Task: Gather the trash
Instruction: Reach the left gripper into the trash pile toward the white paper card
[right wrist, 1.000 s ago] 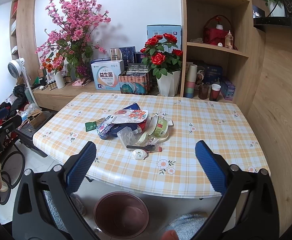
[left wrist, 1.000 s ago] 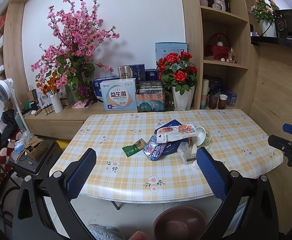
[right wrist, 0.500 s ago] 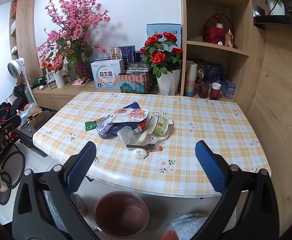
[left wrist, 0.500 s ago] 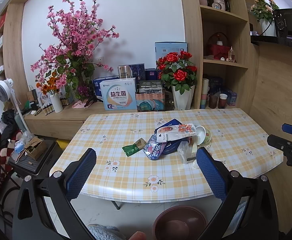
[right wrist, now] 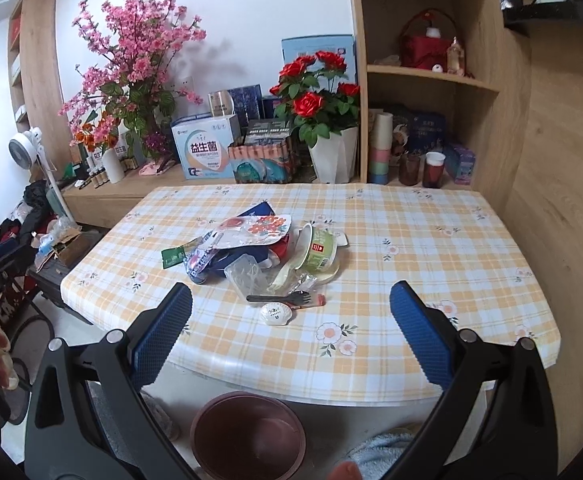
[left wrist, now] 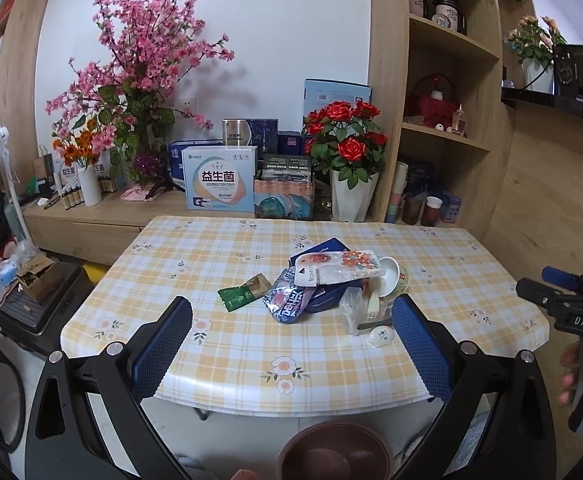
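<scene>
Both grippers hovering wide open before the table; trash pile lying untouched.

The left gripper point(left wrist: 291, 320) and right gripper point(right wrist: 290, 306) are each standing with jaws spread wide and holding nothing, short of the near edge of the table point(right wrist: 431, 240). The trash is sitting in a heap near the table's middle: a green packet point(left wrist: 242, 292) at the left, a flowered wrapper point(right wrist: 257, 232) lying on top, a tipped green cup point(right wrist: 320, 251) at the right, and a black fork point(right wrist: 279, 299) with a small white shell-shaped piece point(right wrist: 276, 313) just beside it nearest the edge. A brown bin point(right wrist: 249, 436) is standing on the floor below the table's near edge.
</scene>
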Motion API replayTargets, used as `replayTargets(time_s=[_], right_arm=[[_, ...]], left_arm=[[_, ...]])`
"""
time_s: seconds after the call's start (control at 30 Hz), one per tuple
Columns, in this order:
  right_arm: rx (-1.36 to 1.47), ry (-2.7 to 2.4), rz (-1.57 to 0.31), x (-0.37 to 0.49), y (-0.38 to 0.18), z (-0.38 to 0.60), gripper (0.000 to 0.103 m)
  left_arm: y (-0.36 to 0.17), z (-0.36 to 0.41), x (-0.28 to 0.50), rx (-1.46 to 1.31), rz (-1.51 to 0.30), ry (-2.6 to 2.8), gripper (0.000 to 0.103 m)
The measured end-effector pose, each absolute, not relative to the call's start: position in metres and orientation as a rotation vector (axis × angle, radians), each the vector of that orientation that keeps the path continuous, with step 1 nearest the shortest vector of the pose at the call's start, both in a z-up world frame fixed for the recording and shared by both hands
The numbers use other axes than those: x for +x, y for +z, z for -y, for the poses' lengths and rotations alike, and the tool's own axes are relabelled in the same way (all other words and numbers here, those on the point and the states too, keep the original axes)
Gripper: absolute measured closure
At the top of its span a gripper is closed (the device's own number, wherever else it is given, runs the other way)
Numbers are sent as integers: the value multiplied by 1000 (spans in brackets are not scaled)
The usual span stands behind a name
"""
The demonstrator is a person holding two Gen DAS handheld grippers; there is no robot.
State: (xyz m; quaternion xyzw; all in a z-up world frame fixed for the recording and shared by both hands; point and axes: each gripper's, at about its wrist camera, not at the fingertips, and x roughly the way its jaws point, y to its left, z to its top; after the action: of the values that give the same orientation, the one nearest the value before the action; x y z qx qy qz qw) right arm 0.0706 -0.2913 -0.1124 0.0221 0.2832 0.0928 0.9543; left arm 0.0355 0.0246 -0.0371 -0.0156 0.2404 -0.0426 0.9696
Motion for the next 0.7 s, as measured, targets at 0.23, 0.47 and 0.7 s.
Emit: replayTargets(time_s=[0.23, 0.47, 0.7], right_arm=[[45, 184, -658, 112, -142, 292, 5], [35, 168, -735, 147, -179, 297, 5], [49, 131, -804, 177, -213, 312, 5]], left_arm=[[-56, -34, 67, -53, -505, -107, 5], [-86, -37, 105, 11, -584, -93, 5], [-117, -44, 131, 68, -616, -66, 5]])
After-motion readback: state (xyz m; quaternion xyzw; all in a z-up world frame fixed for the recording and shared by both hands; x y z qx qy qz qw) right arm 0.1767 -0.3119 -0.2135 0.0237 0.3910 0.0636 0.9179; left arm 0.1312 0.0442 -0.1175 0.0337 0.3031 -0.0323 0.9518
